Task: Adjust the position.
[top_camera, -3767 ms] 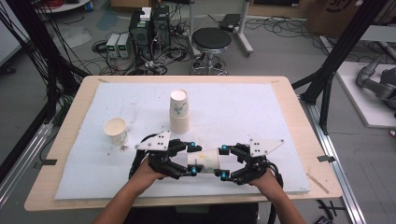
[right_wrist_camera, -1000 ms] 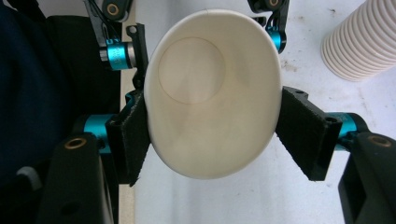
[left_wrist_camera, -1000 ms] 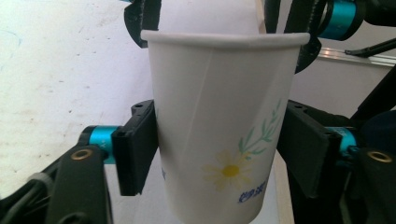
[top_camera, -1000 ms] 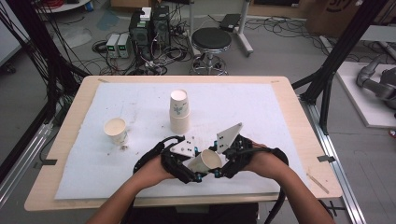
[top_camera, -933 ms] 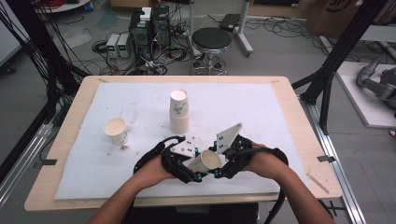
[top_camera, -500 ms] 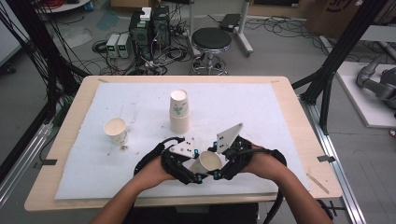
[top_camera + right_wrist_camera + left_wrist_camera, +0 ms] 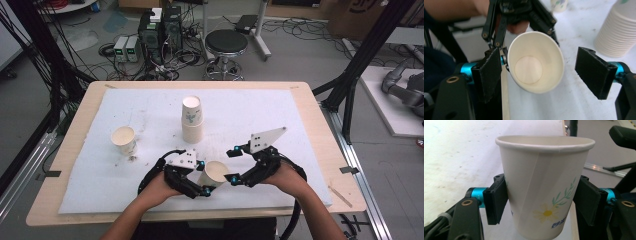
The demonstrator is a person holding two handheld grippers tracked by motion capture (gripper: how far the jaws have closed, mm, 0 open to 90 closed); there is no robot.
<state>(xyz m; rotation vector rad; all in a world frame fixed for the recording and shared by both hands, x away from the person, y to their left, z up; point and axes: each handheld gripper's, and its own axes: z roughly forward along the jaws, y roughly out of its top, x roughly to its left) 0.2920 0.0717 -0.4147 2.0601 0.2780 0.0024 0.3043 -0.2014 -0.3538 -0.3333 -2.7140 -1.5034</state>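
A white paper cup (image 7: 544, 187) with a daisy print sits between the pads of my left gripper (image 7: 541, 202), which press on its two sides. These jaws have just been opening a little, and the cup is still between them. In the high view the cup (image 7: 216, 172) is tilted above the front of the mat, held by my left gripper (image 7: 204, 178). Its mouth faces my right gripper (image 7: 233, 165). In the right gripper view, my right gripper (image 7: 537, 72) is open, its pads standing clear of the cup's rim (image 7: 534, 62).
A tall stack of paper cups (image 7: 192, 117) stands at the middle of the white mat (image 7: 280, 115), close to my right gripper. A single cup (image 7: 124, 140) stands upright at the left. The wooden table edge (image 7: 150, 215) runs just under my hands.
Since the earliest frame both hands have rolled and drawn together, and the cup now tilts with its mouth toward the right gripper. Over the last second both hands sank slightly toward the front.
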